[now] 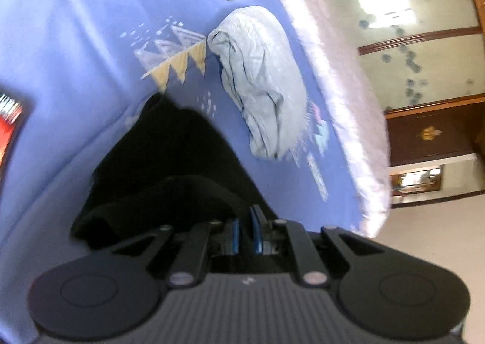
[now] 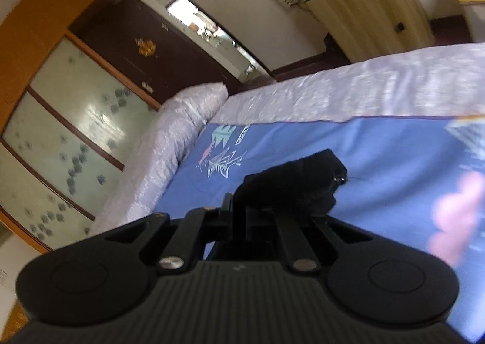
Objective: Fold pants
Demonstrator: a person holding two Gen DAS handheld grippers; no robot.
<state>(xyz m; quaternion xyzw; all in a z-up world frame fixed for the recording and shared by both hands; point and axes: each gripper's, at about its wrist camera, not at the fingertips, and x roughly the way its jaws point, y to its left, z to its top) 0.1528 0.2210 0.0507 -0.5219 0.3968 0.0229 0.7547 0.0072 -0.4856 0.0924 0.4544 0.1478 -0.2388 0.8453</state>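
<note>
On the blue sheet (image 1: 75, 40) of the bed lie the black pants (image 1: 163, 156), spread out ahead of the left gripper (image 1: 246, 231). Its blue pads (image 1: 235, 233) are almost together and pinch an edge of the pants. The right gripper (image 2: 239, 216) is also closed, and a bunch of the pants (image 2: 297, 183) sits between its fingers, raised a little over the sheet (image 2: 379, 156). Farther right in the left view, a grey cloth (image 1: 260, 80) lies crumpled near the bed's pale edge (image 1: 342, 86).
</note>
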